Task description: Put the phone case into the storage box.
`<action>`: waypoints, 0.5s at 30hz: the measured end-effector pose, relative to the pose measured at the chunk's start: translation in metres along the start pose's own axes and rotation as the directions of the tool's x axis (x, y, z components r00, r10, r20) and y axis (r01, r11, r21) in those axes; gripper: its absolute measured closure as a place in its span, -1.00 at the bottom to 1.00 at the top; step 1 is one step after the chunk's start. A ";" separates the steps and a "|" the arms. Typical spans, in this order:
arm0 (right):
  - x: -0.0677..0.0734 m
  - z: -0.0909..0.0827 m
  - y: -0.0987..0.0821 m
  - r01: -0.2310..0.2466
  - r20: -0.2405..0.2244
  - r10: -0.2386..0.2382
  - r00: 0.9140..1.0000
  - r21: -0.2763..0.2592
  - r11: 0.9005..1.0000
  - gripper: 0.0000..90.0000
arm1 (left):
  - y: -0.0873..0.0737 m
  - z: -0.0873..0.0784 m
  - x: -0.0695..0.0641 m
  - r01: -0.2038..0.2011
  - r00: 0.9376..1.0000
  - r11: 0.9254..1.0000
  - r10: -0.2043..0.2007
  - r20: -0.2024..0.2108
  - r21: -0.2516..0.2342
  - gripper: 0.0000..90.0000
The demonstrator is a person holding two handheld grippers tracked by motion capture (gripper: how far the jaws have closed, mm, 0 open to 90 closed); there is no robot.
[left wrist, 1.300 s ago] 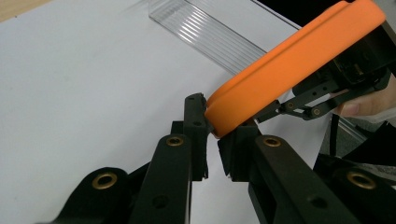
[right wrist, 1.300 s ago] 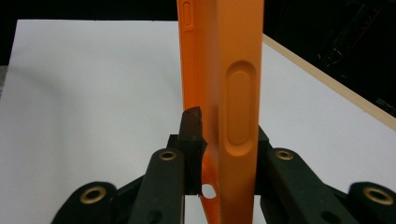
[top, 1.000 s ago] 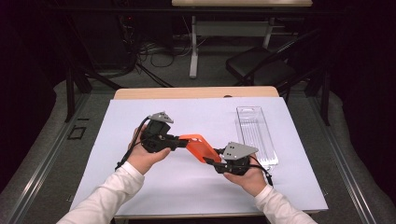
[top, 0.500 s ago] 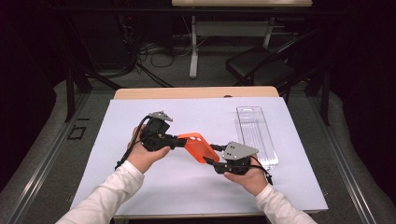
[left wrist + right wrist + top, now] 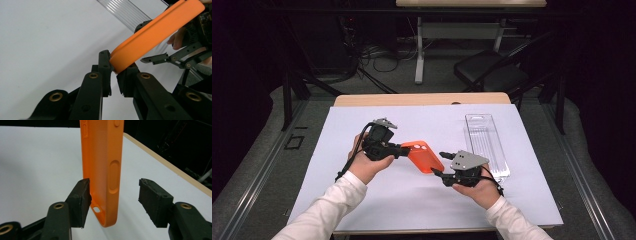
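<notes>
While the orange phone case (image 5: 424,155) is held above the white table cover (image 5: 337,200), one end is clamped by the left gripper (image 5: 113,75); the right gripper (image 5: 113,197) jaws have just been opening and are spread around the other end.
</notes>
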State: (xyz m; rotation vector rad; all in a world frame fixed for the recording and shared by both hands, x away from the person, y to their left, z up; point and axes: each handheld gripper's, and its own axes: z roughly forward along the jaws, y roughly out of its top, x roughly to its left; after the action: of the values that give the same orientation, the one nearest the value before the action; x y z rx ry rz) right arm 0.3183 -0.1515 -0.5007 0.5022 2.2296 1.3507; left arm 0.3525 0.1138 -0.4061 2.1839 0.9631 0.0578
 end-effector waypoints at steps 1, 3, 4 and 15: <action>0.000 0.000 0.000 0.011 0.008 -0.011 1.000 0.005 1.000 -0.06 | 0.001 0.000 -0.001 -0.002 1.000 1.000 0.002 -0.003 0.004 0.81; 0.000 -0.001 0.000 0.011 0.012 -0.011 1.000 0.005 1.000 -0.06 | 0.002 0.001 -0.003 -0.003 1.000 1.000 0.004 -0.014 0.013 0.81; 0.000 -0.001 0.001 0.014 0.020 -0.014 1.000 0.007 1.000 -0.08 | 0.002 0.002 -0.003 -0.002 1.000 1.000 0.002 -0.017 0.015 0.81; -0.001 -0.003 0.004 -0.011 0.091 0.009 0.996 0.019 1.000 -0.36 | 0.007 0.003 -0.004 0.033 0.998 0.999 -0.031 -0.054 0.036 0.81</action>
State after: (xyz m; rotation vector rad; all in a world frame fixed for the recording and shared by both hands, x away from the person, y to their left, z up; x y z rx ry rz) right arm 0.3174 -0.1528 -0.4959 0.5711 2.1714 1.2863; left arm 0.3554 0.1065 -0.4027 2.2094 1.0363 0.0838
